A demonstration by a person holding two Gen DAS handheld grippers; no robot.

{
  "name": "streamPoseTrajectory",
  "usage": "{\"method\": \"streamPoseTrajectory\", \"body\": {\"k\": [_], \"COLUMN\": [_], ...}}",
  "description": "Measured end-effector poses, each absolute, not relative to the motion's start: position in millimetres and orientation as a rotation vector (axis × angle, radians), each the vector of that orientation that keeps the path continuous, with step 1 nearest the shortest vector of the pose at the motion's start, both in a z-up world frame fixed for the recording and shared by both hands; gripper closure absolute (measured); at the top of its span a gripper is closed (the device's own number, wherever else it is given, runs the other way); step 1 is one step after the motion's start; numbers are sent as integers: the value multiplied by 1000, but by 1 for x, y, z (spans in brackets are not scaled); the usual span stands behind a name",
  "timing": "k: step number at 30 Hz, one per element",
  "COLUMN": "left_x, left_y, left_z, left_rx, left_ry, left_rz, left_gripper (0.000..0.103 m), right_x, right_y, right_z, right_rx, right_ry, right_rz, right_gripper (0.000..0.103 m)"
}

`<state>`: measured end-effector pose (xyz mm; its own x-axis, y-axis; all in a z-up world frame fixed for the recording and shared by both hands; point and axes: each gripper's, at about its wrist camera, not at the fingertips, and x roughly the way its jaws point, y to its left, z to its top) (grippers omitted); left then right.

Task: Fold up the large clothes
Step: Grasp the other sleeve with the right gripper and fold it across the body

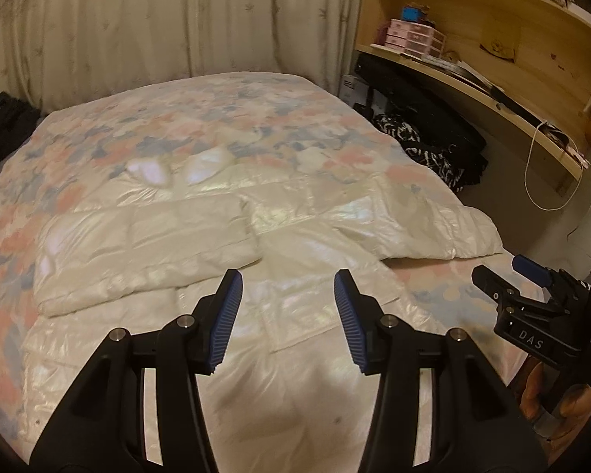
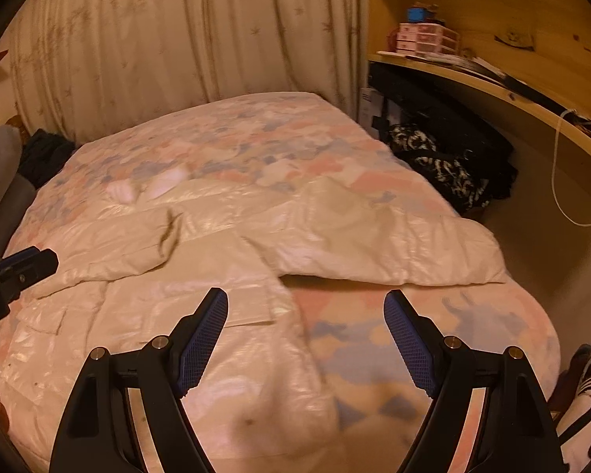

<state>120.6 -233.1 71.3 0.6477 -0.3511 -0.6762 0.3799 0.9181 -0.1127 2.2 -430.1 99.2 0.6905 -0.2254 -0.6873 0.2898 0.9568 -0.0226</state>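
A cream, shiny quilted jacket lies spread on the bed, body toward me. One sleeve is folded in from the left, the other lies across on the right, reaching the bed's edge. My left gripper hovers above the jacket's body, open, with nothing between its blue pads. My right gripper hangs open above the jacket's right edge and the bedcover, also holding nothing. Each gripper shows in the other's view: the right gripper at the right edge, the left gripper at the left edge.
The bed has a pink, blue and cream patterned cover. Curtains hang behind it. Wooden shelves with a dangling white cable stand at the right, dark bags below them. A shoe lies near the bed's corner.
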Motion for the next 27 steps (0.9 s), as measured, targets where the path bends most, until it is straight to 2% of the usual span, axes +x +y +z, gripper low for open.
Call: {"method": "streamPoseTrajectory", "body": {"k": [6,13,27], "left_x": [143,176,248], "left_y": [-280,-335,-409], "left_z": [63,26,-49], "left_rx": [96,137,134], "left_ry": [753,789,854], "left_rz": [-438,-451,-401], "left_gripper": [57,57,57], "right_x": [9,31,68], "right_y": [-484,-565,-718], "right_z": [89,56,-66], "right_rx": [143,283,813], "right_ry": [757,815,876], "right_rz": [-368,-472,-545], "right_gripper": [20,20,21]}}
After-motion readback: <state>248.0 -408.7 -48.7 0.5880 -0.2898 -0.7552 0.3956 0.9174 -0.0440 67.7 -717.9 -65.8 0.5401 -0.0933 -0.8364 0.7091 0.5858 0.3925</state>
